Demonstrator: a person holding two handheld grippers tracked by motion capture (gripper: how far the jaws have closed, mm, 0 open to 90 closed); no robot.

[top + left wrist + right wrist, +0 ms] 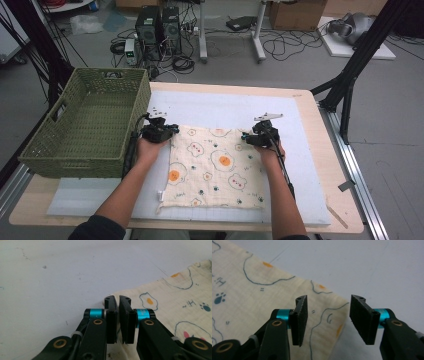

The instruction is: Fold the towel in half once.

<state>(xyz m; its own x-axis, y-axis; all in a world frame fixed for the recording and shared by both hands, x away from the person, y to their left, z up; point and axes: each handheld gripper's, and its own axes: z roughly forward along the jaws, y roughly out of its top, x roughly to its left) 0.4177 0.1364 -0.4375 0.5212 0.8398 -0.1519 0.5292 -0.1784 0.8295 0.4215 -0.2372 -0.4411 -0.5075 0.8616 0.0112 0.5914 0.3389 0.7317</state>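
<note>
Flat on the pale foam mat lies a square cloth, soft cream muslin with a faintly crinkled weave, printed with fried eggs, paw marks and small bears. It sits in the middle of the wooden table, near the person's edge. To the left stands a green woven basket, rectangular, with slotted handles.

The left gripper sits at the cloth's far left corner; in the left gripper view its black jaws are clenched on that corner, the fabric edge pinched between the pads so that the very tip is hidden. The right gripper is at the far right corner, jaws apart and straddling the cloth's point, with the pads not pressing it. From above, the right gripper's jaws are too small to make out.

Both forearms reach in from the near edge, bare, with hands wrapped over the gripper bodies and wrists low to the mat. A dark sleeve is cut off at the bottom
</note>
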